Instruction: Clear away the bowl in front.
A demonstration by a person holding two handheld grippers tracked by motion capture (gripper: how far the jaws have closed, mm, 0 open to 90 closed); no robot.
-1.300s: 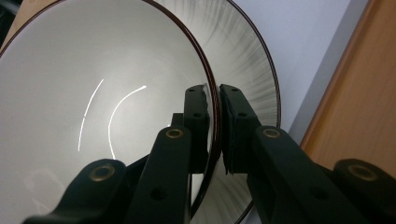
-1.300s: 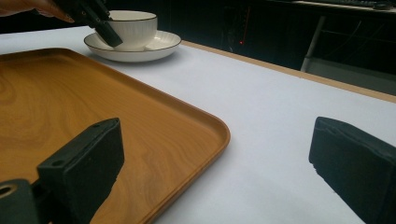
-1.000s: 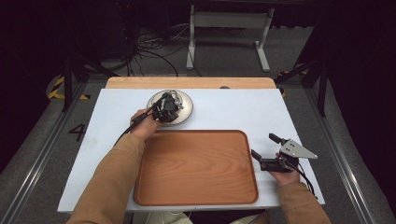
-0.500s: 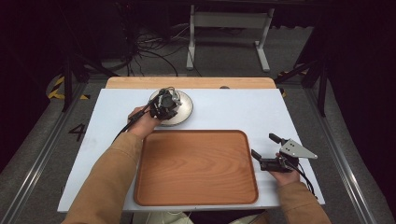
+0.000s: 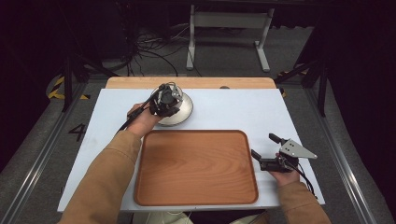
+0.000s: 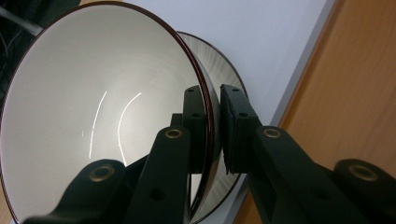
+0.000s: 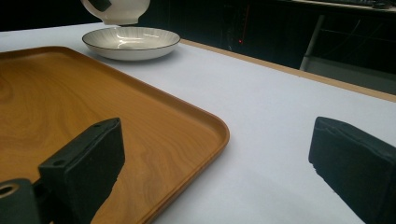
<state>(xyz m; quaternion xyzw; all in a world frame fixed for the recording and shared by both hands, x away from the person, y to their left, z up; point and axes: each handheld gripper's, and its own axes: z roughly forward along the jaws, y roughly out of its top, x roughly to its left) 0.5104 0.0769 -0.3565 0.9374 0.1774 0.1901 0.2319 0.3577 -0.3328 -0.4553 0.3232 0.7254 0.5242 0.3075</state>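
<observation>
Okay, my left gripper [image 6: 212, 126] is clamped on the bowl [image 6: 100, 105] rim, bowl lifted just above the plate [image 7: 130, 43]. Right gripper [image 7: 210, 172] jaws wide apart, nothing between. Tray [image 5: 196, 168] bare; placing remains, I'd judge.

Left gripper [image 5: 164, 103], clamped on the white bowl's [image 6: 102, 107] rim: now raised clear of the ribbed plate [image 7: 131, 43], bowl hovering above it, toward 11 o'clock of the tray.
</observation>
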